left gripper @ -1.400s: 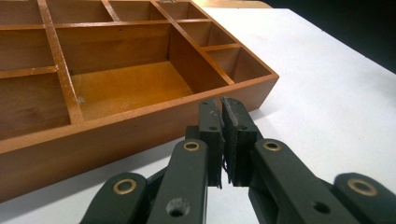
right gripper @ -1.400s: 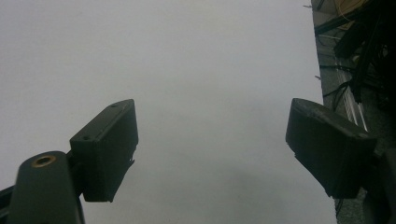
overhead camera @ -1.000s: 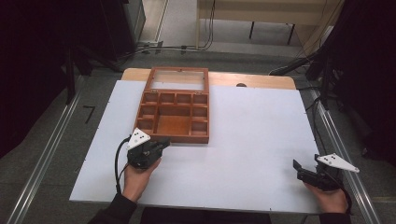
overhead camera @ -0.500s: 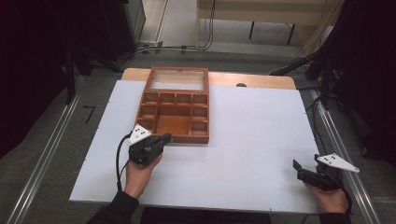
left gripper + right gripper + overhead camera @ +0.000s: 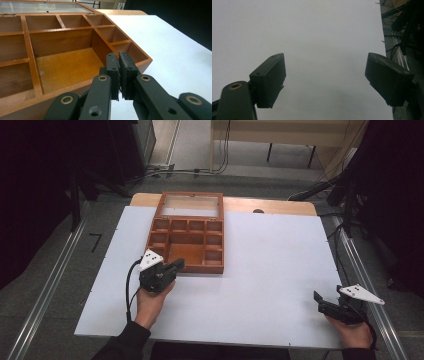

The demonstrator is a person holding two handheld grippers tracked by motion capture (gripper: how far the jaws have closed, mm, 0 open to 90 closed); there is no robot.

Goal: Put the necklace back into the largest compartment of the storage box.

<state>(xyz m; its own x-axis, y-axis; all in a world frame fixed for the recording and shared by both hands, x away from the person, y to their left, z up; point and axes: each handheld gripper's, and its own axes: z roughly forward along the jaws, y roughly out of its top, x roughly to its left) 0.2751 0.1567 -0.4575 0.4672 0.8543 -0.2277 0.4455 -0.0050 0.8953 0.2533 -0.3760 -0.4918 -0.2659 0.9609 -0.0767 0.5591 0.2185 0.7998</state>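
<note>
So I've got the left gripper [image 5: 119, 75] parked at the near edge of the brown wooden compartment box [image 5: 189, 240] with its glass lid open, jaws pressed together on nothing, probably ready to nudge it. The right gripper [image 5: 324, 80] idles far off over the white tabletop [image 5: 270, 270], jaws wide apart.

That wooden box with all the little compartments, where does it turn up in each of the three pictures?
High view: the wooden box sits left of centre on the white table, lid open at the far side.
Left gripper view: the box takes up the upper left, just beyond the closed left gripper.
Right gripper view: not in it.
Shared landmark: the white table surface.
</note>
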